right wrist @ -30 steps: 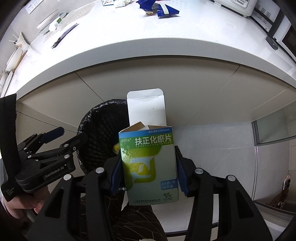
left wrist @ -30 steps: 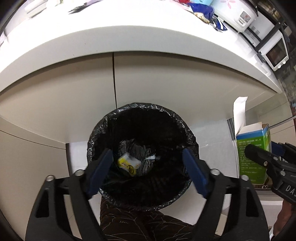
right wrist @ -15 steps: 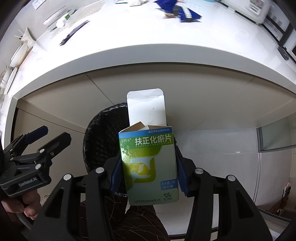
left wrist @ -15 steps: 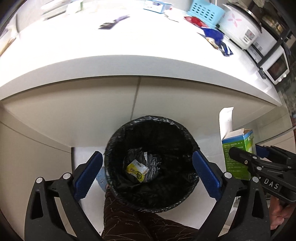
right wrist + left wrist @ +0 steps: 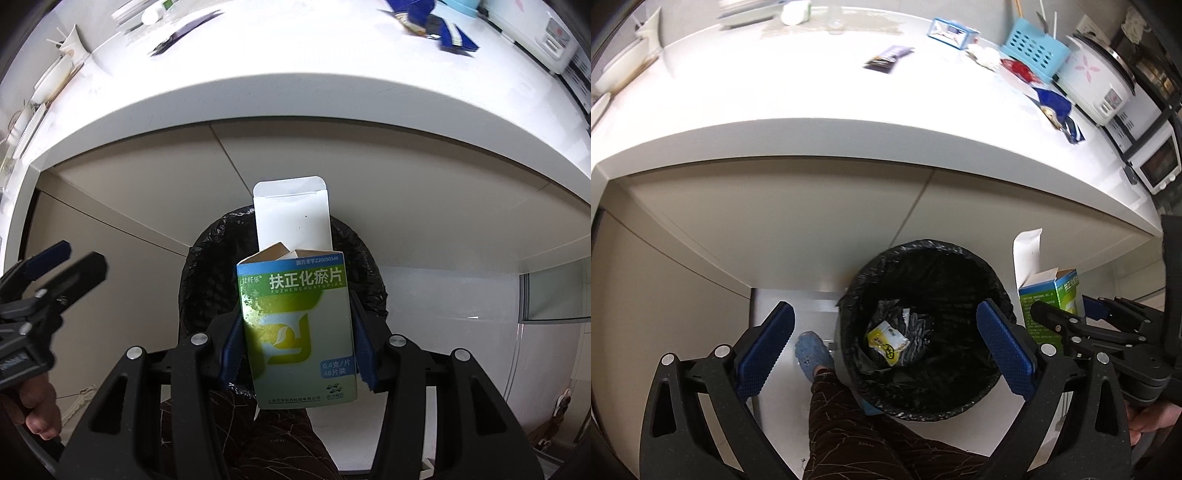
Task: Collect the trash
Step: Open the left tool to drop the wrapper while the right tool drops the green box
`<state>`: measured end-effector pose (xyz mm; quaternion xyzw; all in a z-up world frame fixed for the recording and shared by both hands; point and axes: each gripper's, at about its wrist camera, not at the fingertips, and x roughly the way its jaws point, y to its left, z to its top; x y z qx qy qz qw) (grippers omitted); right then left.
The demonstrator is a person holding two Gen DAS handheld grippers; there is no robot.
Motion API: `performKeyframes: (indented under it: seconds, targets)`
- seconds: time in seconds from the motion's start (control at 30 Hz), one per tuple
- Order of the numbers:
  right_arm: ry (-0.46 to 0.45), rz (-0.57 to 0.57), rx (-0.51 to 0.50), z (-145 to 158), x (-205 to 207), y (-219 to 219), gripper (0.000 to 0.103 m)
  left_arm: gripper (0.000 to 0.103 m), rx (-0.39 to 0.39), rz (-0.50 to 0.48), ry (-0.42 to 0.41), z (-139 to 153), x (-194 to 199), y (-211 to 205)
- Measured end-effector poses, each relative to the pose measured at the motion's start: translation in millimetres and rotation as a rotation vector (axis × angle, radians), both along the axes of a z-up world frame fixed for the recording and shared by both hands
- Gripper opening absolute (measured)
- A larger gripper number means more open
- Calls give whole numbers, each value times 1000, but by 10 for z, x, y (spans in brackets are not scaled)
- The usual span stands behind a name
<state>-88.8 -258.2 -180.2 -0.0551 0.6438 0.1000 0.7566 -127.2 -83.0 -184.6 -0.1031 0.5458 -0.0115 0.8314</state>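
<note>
Right gripper (image 5: pixel 297 343): clamped on the medicine box (image 5: pixel 299 328), blue pads pressing its two narrow sides, lower half of the box between them.
Left gripper (image 5: pixel 884 354): spread wide, nothing between the pads, held above the bin and a little to its left.
Medicine box: upright in the grip, long axis running along the fingers, open white flap at the far end, pointing downward toward the bin.
Trash bin (image 5: pixel 923 410): on the floor below the edge of the white counter (image 5: pixel 849 92), lined with a black bag; yellow wrapper (image 5: pixel 886 341) already lying at the bottom.
Box relative to bin, right wrist view: straight in front of the bin mouth (image 5: pixel 207 280), black rim showing on both sides of the carton.
Box relative to bin, left wrist view: box (image 5: pixel 1051 295) just beside the right rim, seemingly not yet fully over the opening.
Nearer hand: the right, already carrying the box; the left free.
Likely next need: a small shift toward the bin's middle, then release, flap end first.
Still on the counter: dark wrapper (image 5: pixel 888 59) and blue packet (image 5: pixel 1054 103), well apart from the bin.
</note>
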Motion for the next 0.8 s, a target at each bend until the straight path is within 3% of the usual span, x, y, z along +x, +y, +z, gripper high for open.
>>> performKeyframes:
  seconds: [0.4, 0.8]
  targets:
    - [20, 26, -6, -160, 50, 142, 49, 97, 26, 58, 20, -2, -39, 198]
    - [-44, 35, -23, 14, 102, 131, 86, 97, 1, 52, 27, -3, -8, 194]
